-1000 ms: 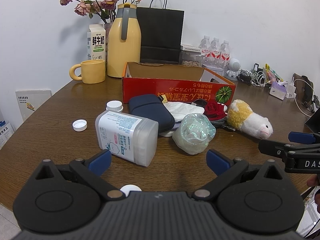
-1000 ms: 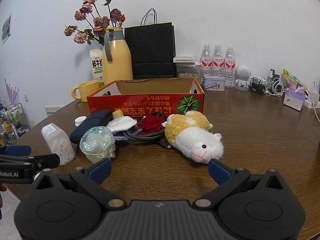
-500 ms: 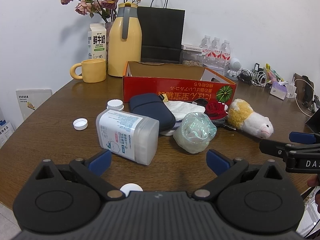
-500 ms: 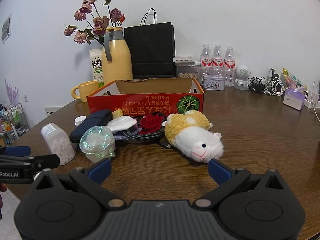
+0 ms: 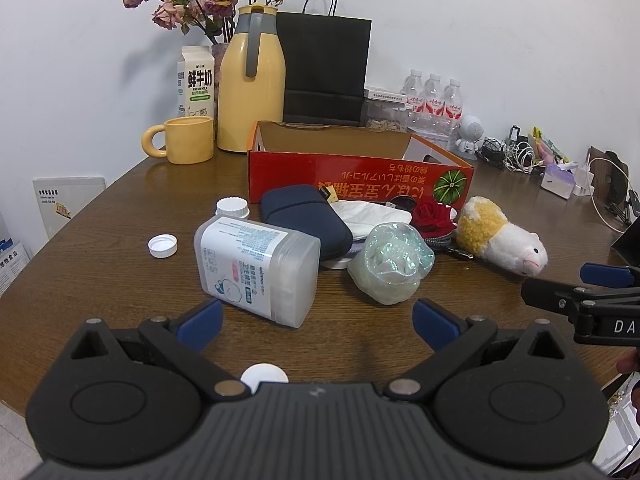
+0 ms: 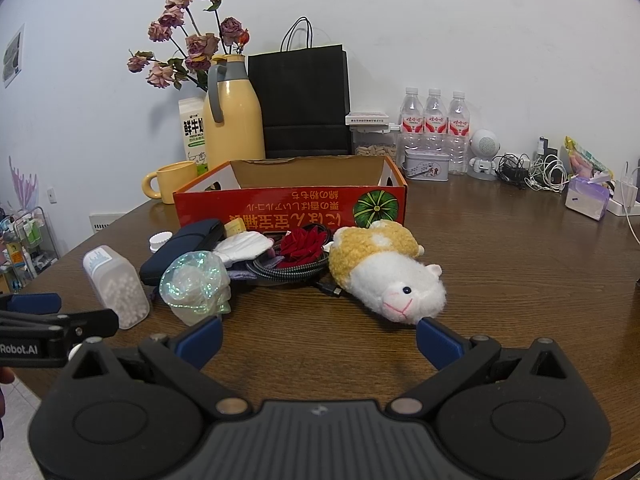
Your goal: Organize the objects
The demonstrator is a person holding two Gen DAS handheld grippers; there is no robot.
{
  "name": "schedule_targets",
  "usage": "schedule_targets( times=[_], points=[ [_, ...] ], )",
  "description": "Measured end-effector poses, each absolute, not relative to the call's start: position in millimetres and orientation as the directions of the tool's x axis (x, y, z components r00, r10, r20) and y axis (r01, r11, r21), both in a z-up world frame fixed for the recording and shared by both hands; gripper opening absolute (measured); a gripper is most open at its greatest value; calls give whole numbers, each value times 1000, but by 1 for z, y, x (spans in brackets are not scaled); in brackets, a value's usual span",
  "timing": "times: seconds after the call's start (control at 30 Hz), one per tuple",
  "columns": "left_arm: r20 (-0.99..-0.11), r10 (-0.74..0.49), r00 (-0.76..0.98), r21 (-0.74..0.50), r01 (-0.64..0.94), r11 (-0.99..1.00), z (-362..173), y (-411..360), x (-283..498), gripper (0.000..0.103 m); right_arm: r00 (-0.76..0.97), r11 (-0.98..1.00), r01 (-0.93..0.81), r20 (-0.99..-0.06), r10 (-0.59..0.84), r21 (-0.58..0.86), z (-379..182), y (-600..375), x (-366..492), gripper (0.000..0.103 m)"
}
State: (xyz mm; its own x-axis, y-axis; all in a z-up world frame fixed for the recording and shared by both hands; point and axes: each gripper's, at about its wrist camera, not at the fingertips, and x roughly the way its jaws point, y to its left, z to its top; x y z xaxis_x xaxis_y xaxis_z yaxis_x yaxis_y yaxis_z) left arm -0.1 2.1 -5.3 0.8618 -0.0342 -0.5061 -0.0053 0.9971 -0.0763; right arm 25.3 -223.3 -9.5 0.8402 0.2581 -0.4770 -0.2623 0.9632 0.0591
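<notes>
A red cardboard box stands open on the brown table. In front of it lie a clear cotton-swab box on its side, a navy pouch, a white cloth, an iridescent wrapped bundle, a red fabric rose, a coiled cable and a yellow-white plush. My left gripper is open just short of the swab box. My right gripper is open, its right fingertip by the plush's nose.
Two white caps lie left of the pile. At the back stand a yellow mug, yellow jug, milk carton, black bag, water bottles, and cables.
The left gripper has edged slightly forward and right toward the swab box. The right gripper and the objects have not visibly moved.
</notes>
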Motion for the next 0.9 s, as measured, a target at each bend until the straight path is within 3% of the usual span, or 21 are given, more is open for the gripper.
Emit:
schedule_targets(
  times=[0.8,0.9],
  points=[
    [-555,43,831,-37,-76,996,-30,17,-6,103,824,961,-270,-503,260,53,-22,-225,21,103],
    [-562,53,825,-24,-80,996,-34,18,-8,95,821,961,-272,-507,260,52,-25,-224,20,103]
  ],
)
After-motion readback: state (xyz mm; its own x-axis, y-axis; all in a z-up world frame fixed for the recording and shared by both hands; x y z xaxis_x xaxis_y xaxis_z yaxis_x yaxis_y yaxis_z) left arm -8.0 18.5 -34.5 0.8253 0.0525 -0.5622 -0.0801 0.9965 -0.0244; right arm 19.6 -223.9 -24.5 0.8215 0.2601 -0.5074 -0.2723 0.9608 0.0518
